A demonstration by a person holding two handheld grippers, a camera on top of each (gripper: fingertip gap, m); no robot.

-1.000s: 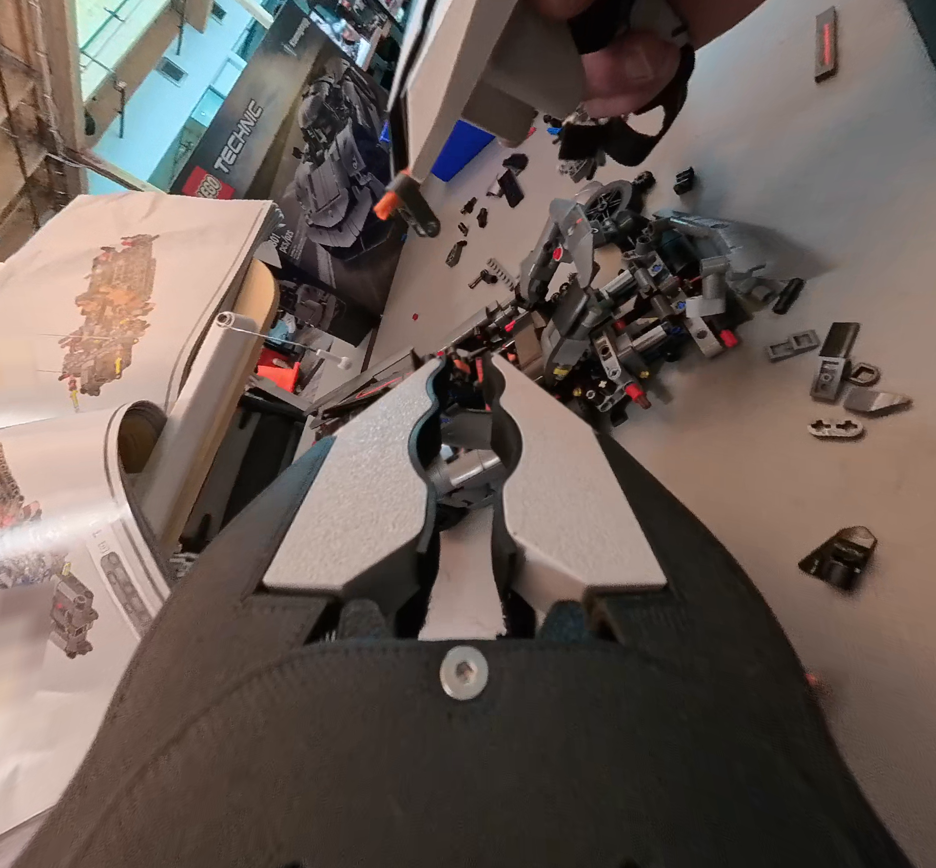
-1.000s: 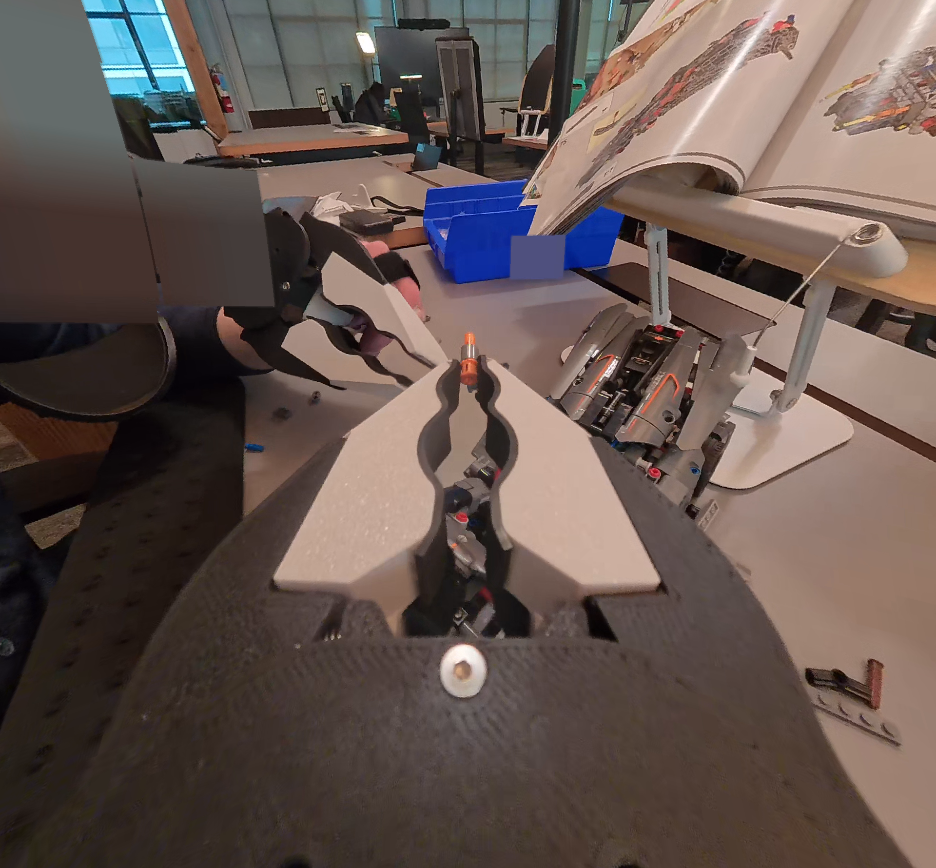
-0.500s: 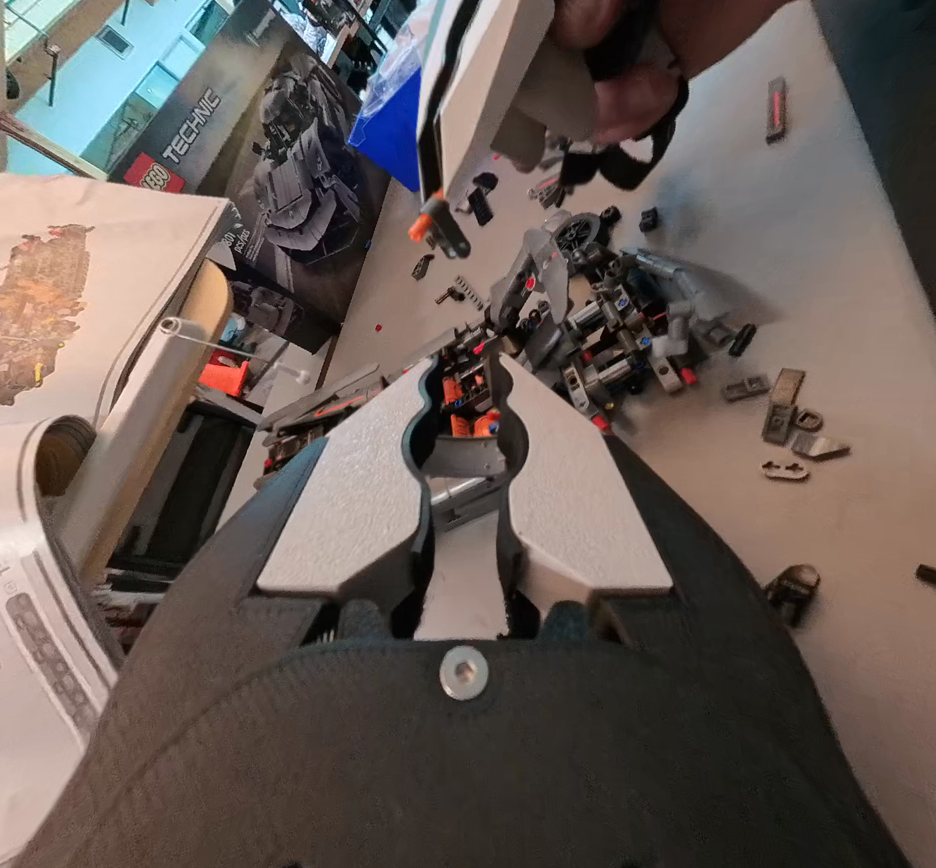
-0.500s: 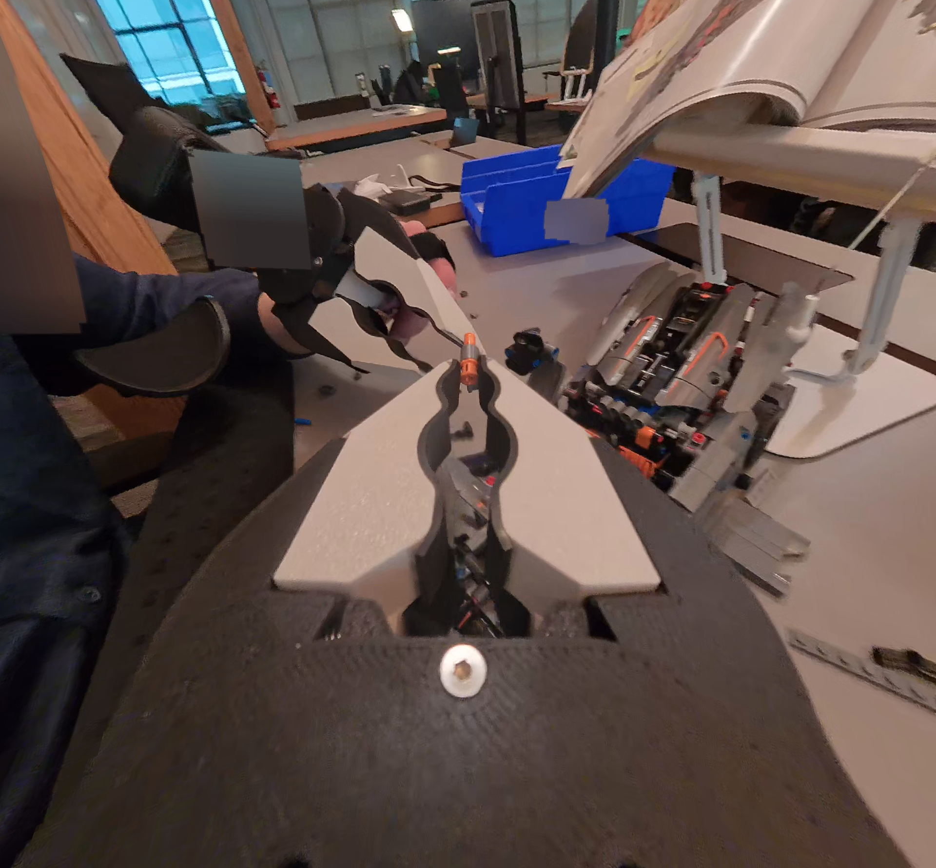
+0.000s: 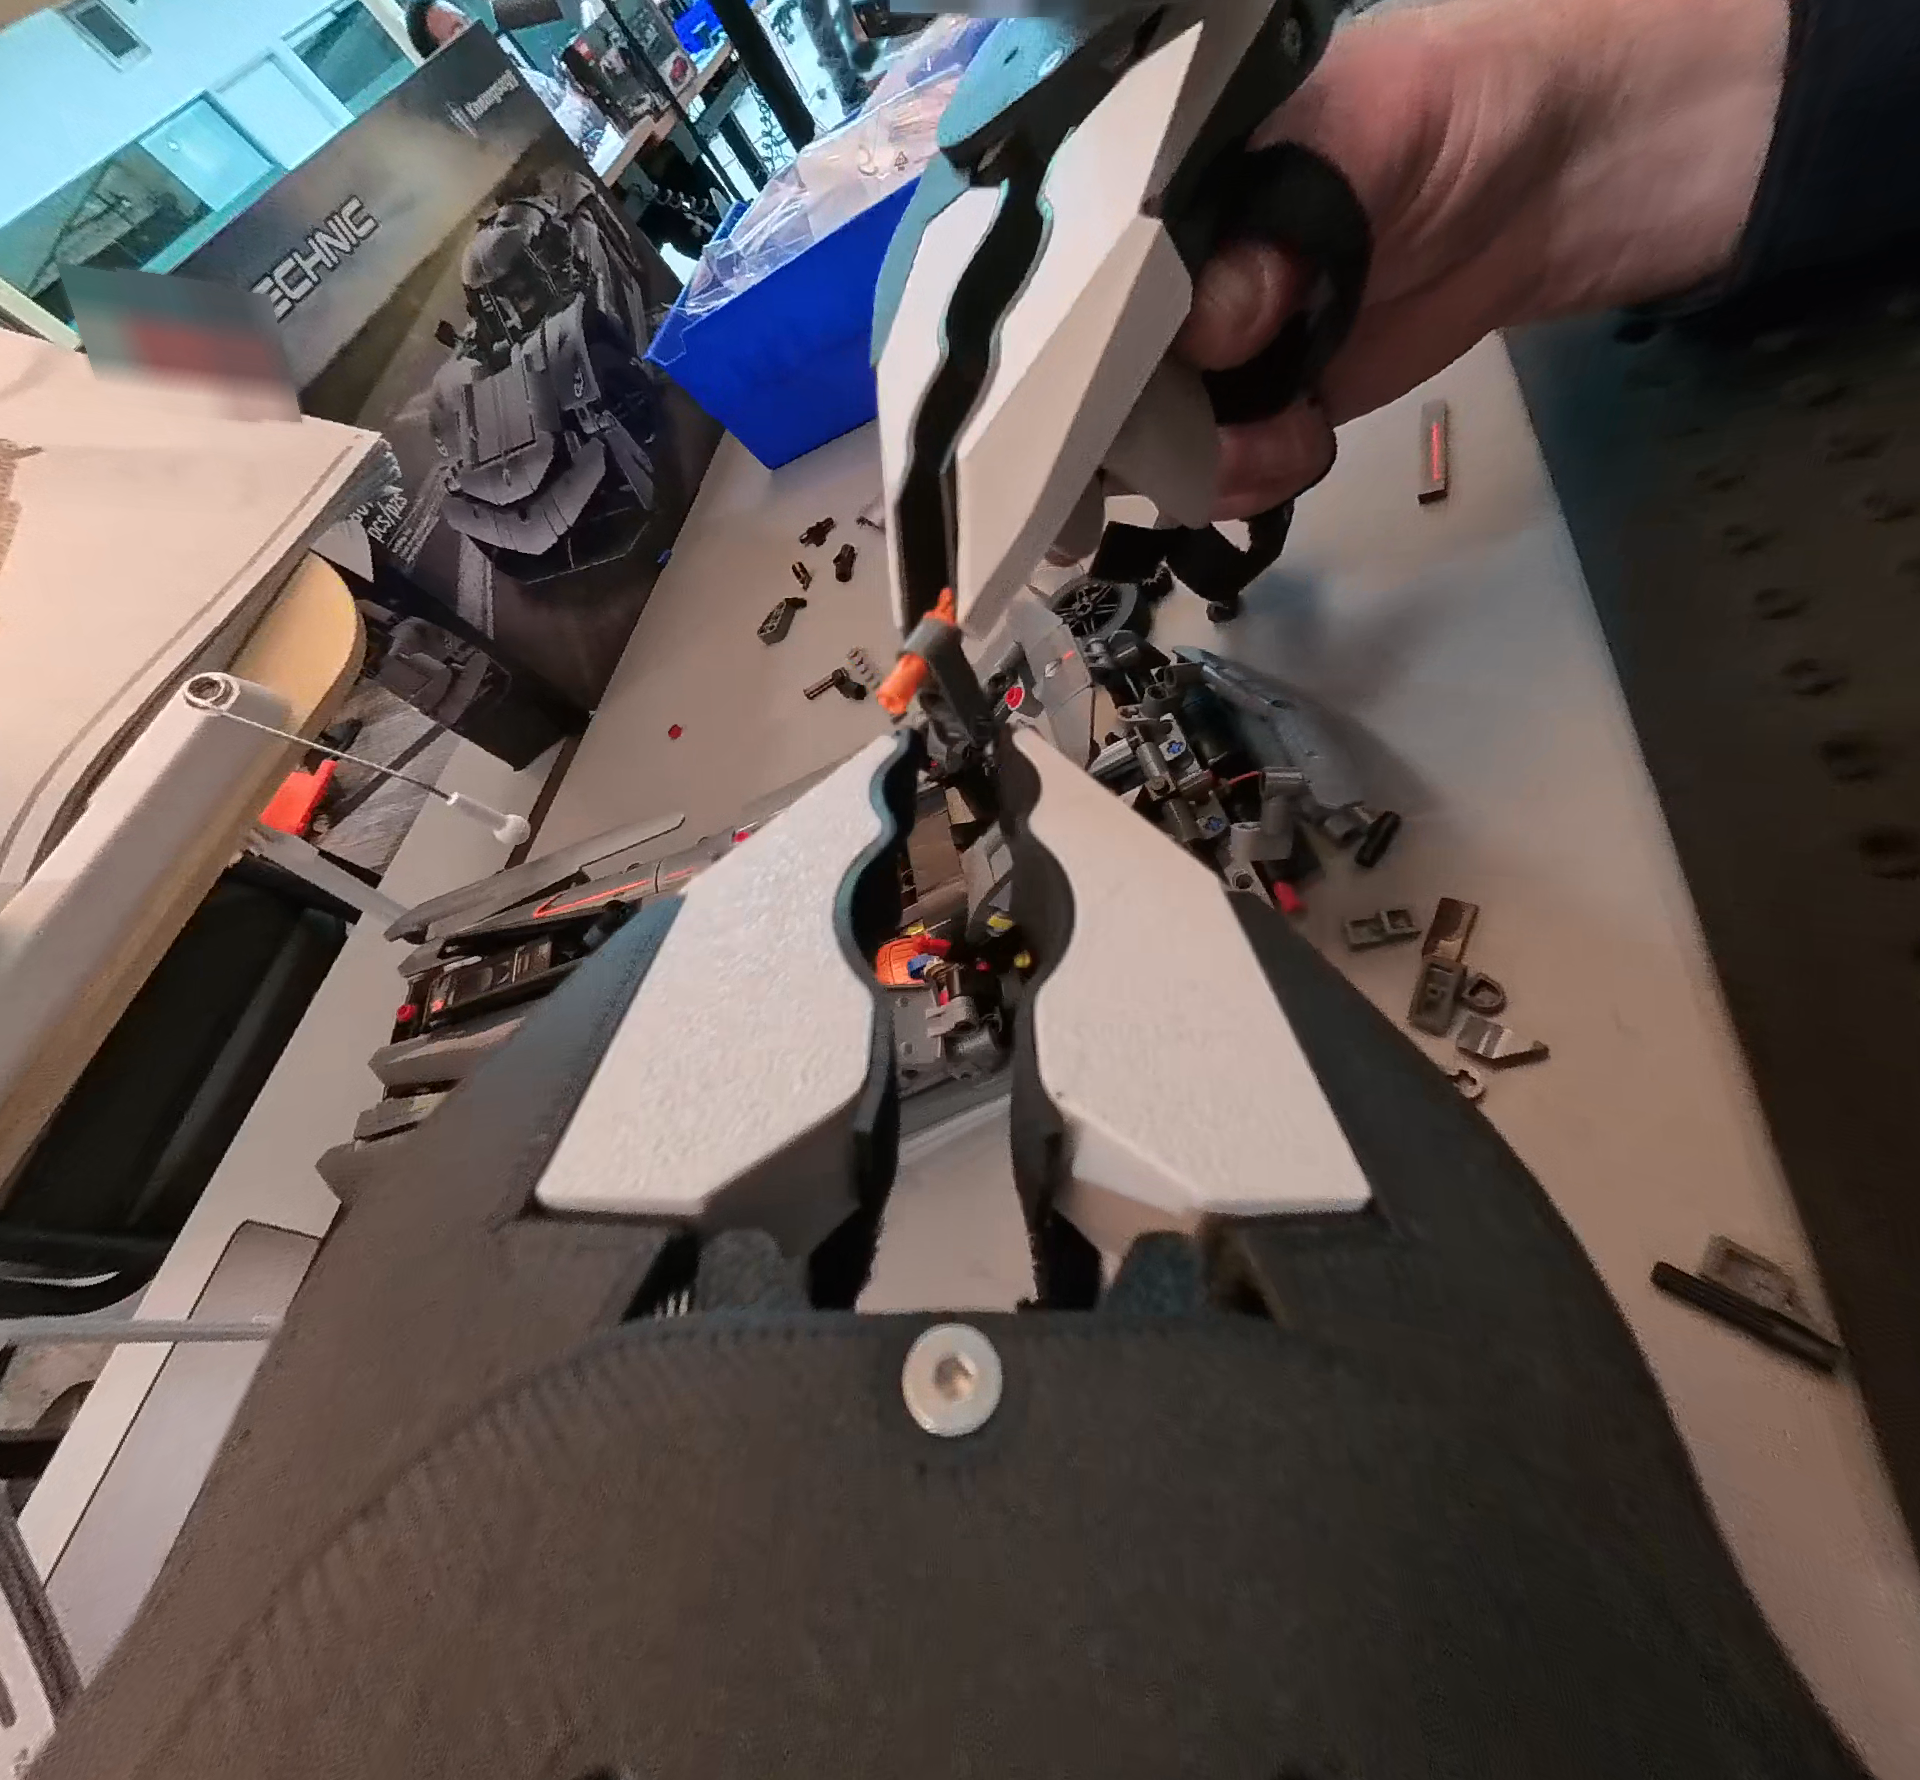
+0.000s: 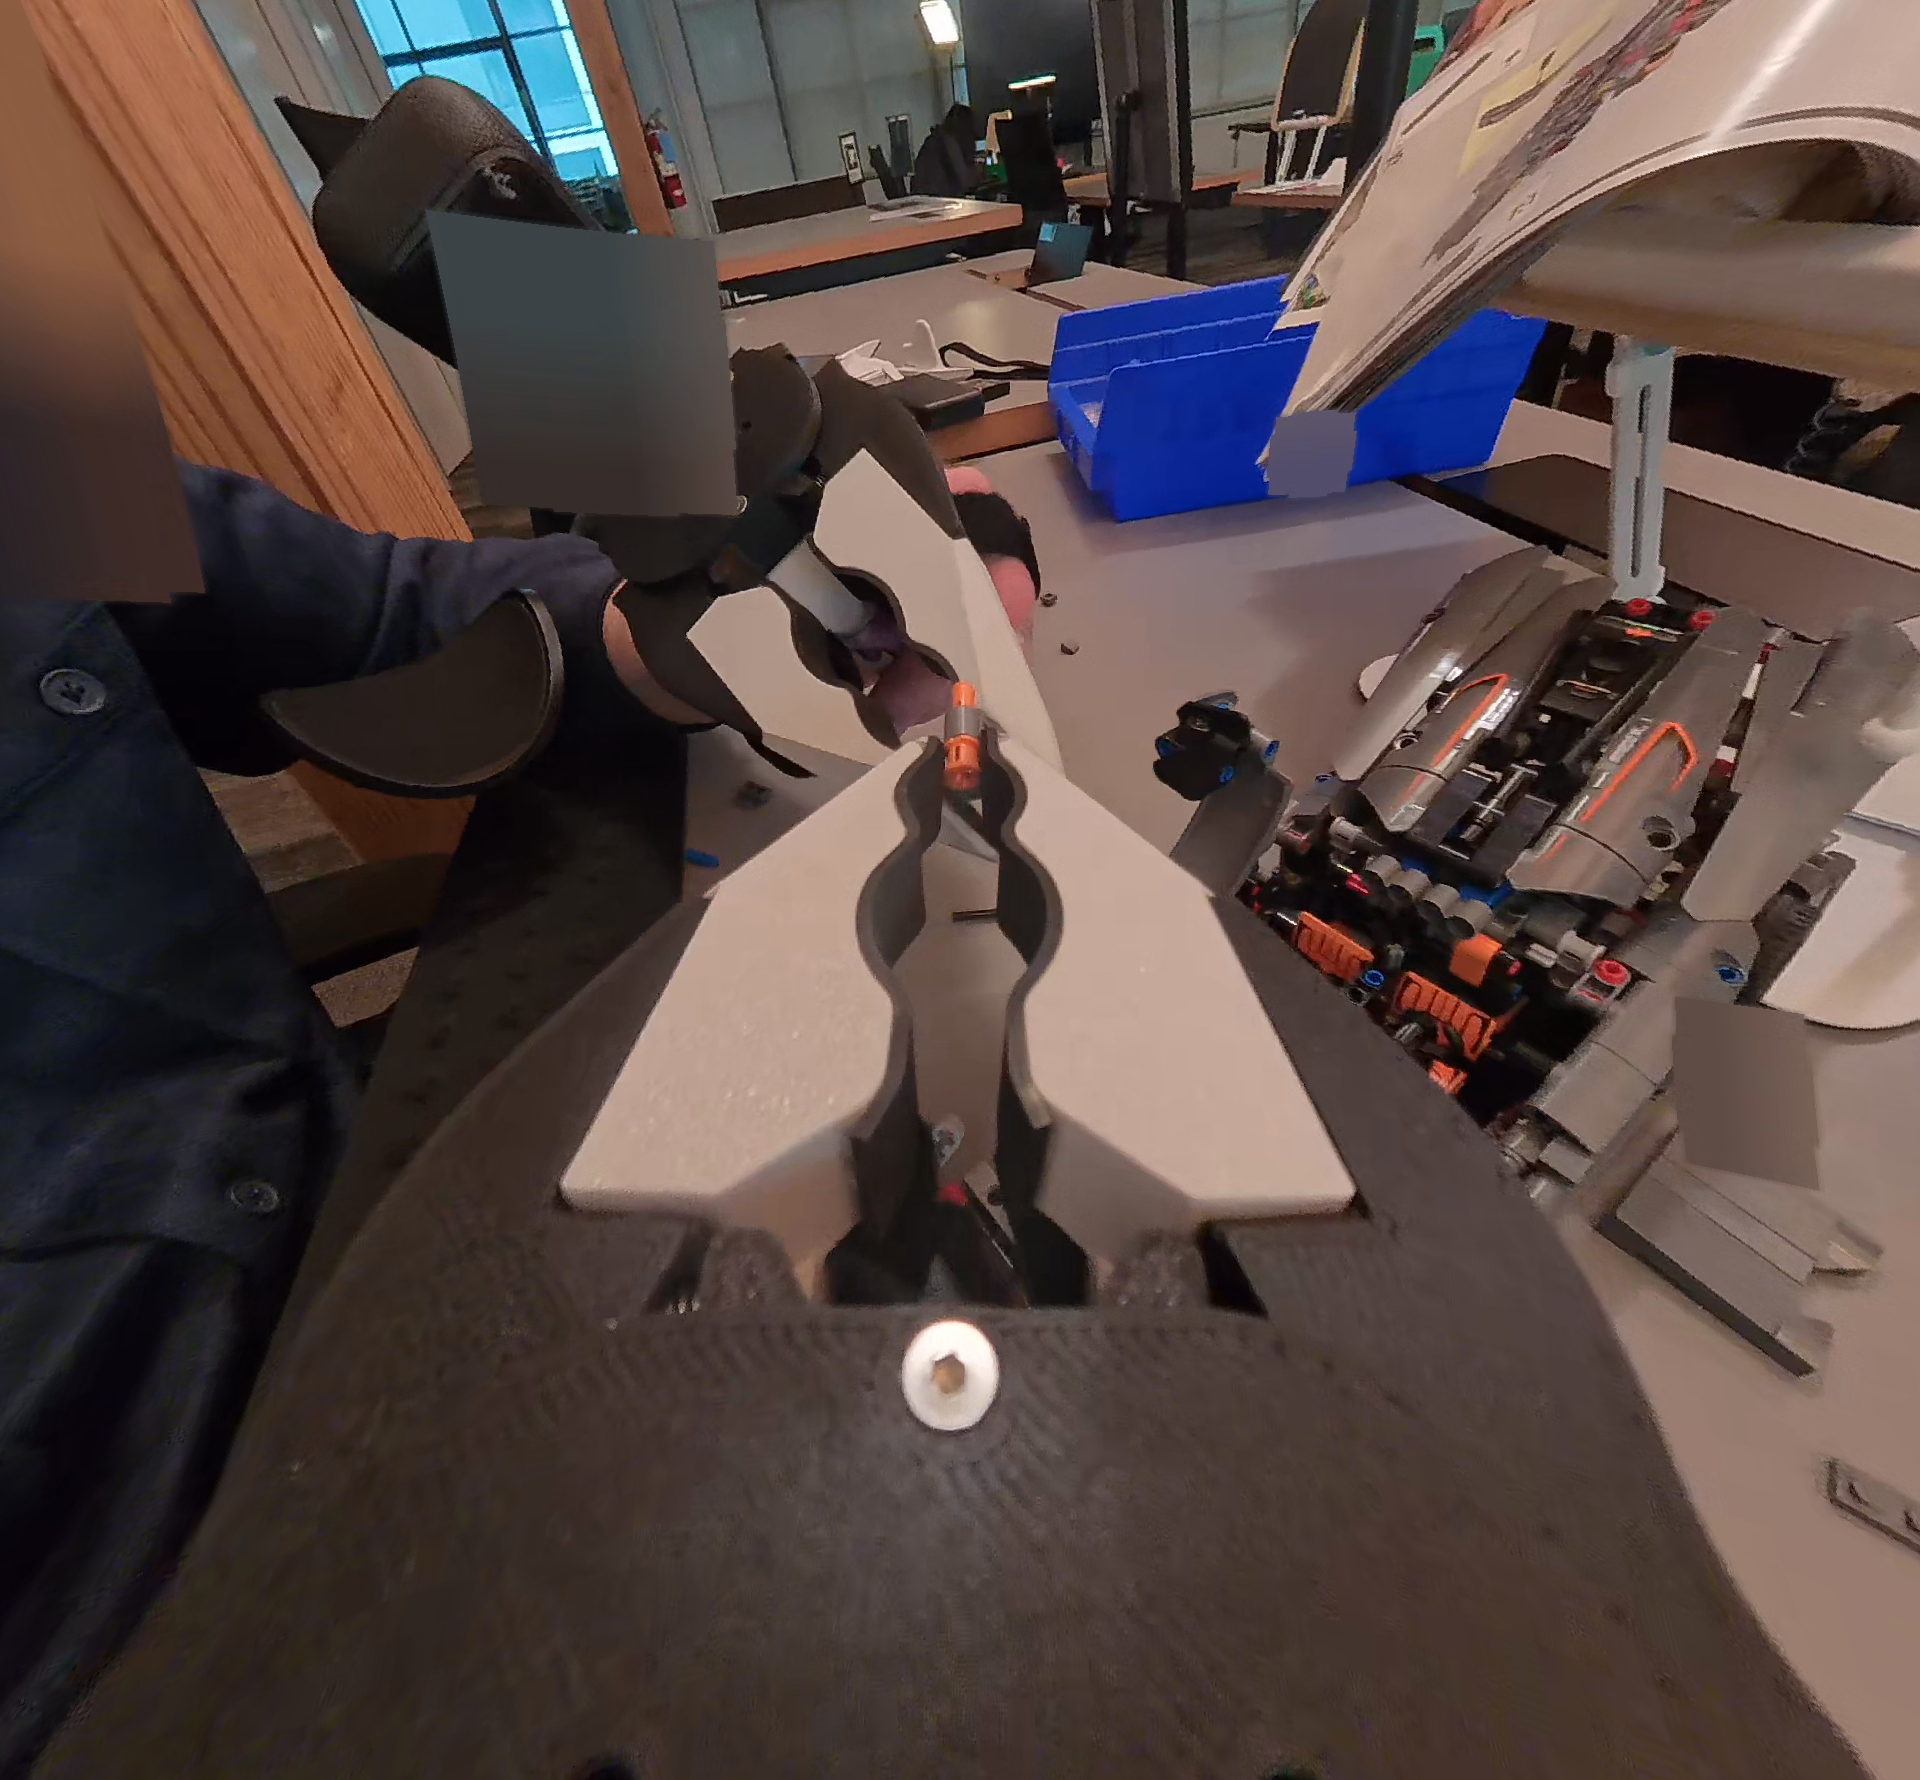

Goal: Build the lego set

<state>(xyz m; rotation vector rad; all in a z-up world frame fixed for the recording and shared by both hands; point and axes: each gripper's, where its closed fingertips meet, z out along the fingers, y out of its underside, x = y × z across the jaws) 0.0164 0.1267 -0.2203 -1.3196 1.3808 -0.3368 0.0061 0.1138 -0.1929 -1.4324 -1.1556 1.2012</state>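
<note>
The build looks well under way but far from finished: the large grey and black lego vehicle body with orange trim point(image 6: 1538, 826) lies on the pale grey table point(image 6: 1174, 587) with shaped panels already fitted, while its middle shows bare beams, pins and orange parts. A second grey and black sub-assembly point(image 5: 1164, 743) lies apart from it, and loose dark pieces point(image 5: 1444, 982) are scattered near by, so plenty remains to attach. The right gripper point(image 6: 961, 759) is clamped at its tips on a small orange and grey pin part point(image 6: 958, 741), held in the air just before the left gripper point(image 5: 951, 748), whose jaws stand slightly apart (nothing is visibly gripped between them). The open instruction booklet point(image 6: 1621, 68) rests on a stand above the blue plastic bin point(image 6: 1195, 421).
</note>
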